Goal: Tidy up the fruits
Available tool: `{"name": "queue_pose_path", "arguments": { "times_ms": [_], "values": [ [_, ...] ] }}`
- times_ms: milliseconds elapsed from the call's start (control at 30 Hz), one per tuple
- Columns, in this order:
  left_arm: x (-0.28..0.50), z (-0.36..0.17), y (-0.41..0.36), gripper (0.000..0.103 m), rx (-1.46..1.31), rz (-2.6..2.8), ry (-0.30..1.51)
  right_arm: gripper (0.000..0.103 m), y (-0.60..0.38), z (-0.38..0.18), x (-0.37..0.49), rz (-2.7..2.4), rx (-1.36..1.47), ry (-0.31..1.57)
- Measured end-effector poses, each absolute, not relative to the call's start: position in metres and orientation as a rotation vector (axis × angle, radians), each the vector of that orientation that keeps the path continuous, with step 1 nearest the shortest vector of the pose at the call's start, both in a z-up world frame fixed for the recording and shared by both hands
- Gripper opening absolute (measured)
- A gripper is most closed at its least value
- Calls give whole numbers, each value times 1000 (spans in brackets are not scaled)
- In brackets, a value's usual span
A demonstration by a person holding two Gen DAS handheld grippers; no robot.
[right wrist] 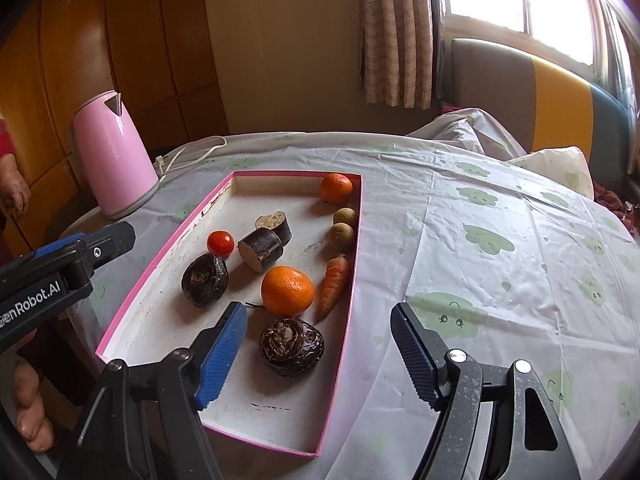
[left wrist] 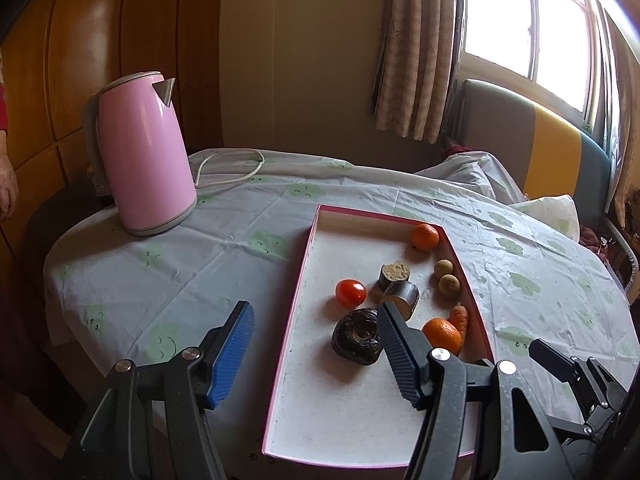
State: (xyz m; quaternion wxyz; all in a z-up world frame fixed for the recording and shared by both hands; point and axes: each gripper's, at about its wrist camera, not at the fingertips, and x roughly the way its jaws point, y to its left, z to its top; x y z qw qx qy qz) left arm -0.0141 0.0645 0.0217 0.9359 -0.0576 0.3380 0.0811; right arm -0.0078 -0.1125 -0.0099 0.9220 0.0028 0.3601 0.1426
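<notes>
A: Left wrist view, what did you get?

B: Left claw [left wrist: 316, 324] was spread wide, nothing in it, hanging over the pink-rimmed tray [left wrist: 298, 280] on the counter [left wrist: 168, 272]. One finger sat outside the tray's left rim, the other over a dark water chestnut [left wrist: 356, 338]. Tomato [left wrist: 351, 292], two cut cane pieces [left wrist: 398, 284], and a tangerine [left wrist: 425, 237] in the far corner. Pink kettle [left wrist: 144, 156] stood well apart.

A: Right wrist view?

B: Right claw [right wrist: 320, 346] released too, empty, straddling the tray's right wall. A second water chestnut [right wrist: 291, 346] lay just ahead between its fingers, untouched. Behind it a tangerine [right wrist: 287, 291], with a carrot [right wrist: 333, 285] beside that.

A: Tip for the grab?

B: I'd say bring both fingers inside the rim first, centre on the chestnut, close gently. It's rounded and could roll into the tangerine.
</notes>
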Motion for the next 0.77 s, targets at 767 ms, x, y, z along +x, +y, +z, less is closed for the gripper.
{"name": "queue_pose_path", "arguments": {
  "times_ms": [767],
  "values": [
    [-13, 23, 65, 56, -125, 112, 697, 77, -116, -14, -8, 290, 5, 746]
  ]
}}
